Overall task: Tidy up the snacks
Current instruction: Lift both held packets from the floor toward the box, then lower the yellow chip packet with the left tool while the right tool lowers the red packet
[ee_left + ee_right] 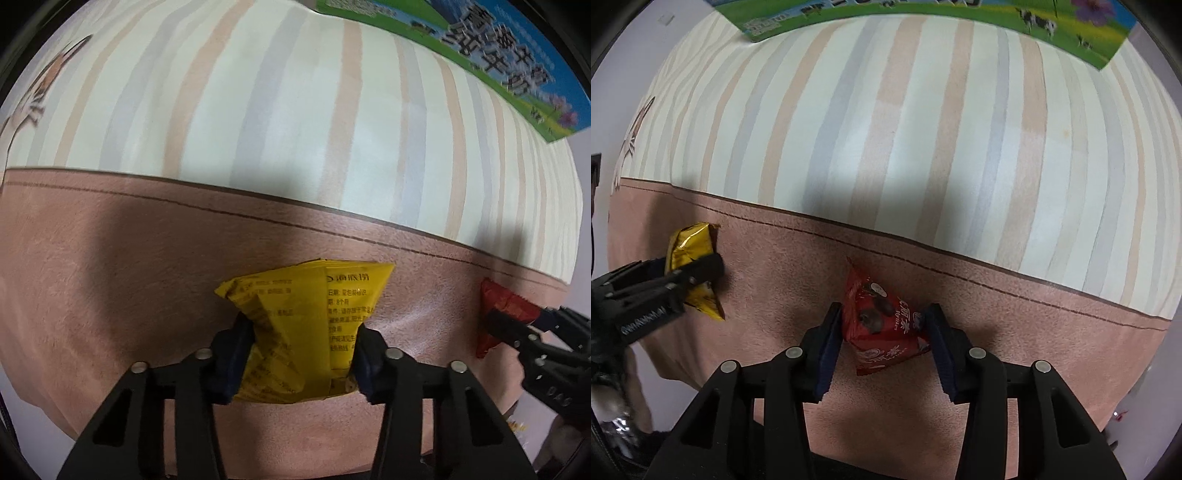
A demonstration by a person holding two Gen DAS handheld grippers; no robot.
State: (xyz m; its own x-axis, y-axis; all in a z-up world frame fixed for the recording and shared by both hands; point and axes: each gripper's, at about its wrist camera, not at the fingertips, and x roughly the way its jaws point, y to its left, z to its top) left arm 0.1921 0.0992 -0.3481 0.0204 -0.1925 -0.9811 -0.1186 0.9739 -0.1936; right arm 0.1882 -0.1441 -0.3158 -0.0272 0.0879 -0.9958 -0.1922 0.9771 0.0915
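- Nearest the left wrist camera, the left gripper point(301, 354) is pointing steeply down and pinching the yellow snack packet point(295, 332); both blue pads are pressing into the packet's crumpled sides, over the pink band point(110, 277) of the cloth.
- Nearest the right wrist camera, the right gripper point(882, 332) is pointing straight down and clamping the red snack packet point(881, 325), a pyramid-shaped pouch, between its blue pads, also over the pink band.
- To the right of the yellow snack packet, well apart from it, the red snack packet is showing again in the left view, gripped by the right gripper.
- Beyond the pink band, past a dark stitched line, the striped cloth point(905, 129) is running in cream, peach and grey bands.
- Farthest from the pink band, the green and blue carton point(923, 14) printed with cows is lying at the far edge of the striped cloth.
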